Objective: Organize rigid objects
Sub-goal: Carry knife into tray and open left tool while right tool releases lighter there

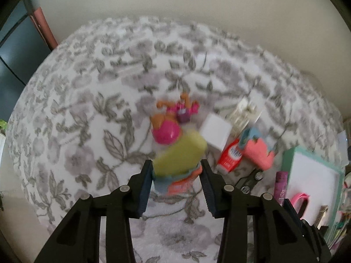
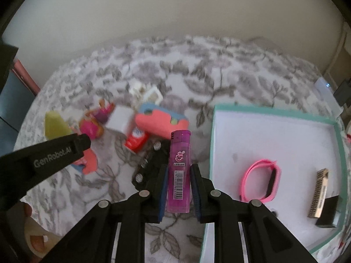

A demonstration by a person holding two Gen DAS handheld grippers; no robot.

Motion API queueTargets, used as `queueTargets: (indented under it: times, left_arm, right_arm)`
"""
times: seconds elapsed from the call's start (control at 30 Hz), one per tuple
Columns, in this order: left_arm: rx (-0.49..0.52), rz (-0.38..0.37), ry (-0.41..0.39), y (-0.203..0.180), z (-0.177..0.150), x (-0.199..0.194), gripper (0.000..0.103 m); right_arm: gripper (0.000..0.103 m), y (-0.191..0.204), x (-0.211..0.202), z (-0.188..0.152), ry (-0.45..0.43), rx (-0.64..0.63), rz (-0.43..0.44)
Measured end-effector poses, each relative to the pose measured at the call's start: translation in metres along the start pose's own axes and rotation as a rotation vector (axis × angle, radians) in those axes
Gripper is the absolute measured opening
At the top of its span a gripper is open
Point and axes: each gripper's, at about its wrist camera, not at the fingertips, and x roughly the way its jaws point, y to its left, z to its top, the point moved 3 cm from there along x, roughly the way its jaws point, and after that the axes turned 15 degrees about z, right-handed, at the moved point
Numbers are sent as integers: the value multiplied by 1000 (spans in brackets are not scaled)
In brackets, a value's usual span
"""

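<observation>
- Clamped in the right gripper (image 2: 178, 173): a purple lighter (image 2: 179, 171), just beside the teal tray (image 2: 274, 111) rim.
- Left gripper (image 1: 176, 171) pinches a yellow-green toy (image 1: 178, 155) above open floral cloth (image 1: 87, 109).
- Tray holds a pink band (image 2: 262, 179) and a comb (image 2: 318, 192).

I see the box (image 2: 274, 131) at my right on the bedspread (image 2: 197, 70), wristband (image 2: 261, 179) inside it, toy pile (image 2: 140, 120) to its left.

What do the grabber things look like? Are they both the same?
Yes, they look alike. The left gripper and right gripper are matt black plastic, built from angular linked bars joined by round silver pins. Each finger ends in a ribbed dark blue pad. White lettering on the left gripper's side reads GenRobot.AI. No cables or sleeves show.
</observation>
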Motion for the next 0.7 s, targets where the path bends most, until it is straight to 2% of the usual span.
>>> queueTargets:
  times: [0.13,0.33,0.53,0.7]
  left_arm:
    - [-20,-19,-73,6,6,-27,43]
    - [-15,-102,-140,-1,3,-60,43]
    - [56,-197,-199,-31,-4,-91,43]
    - [134,-267,-186,-64,-18,-105,43]
  right_arm:
    - [21,1,-30,13,-86,-4,-4]
    - [21,-17,-69,23,-178,32,-36]
    - [21,-59,-99,28,-233,81,-140]
    - [21,-109,-112,23,-235,168,-201]
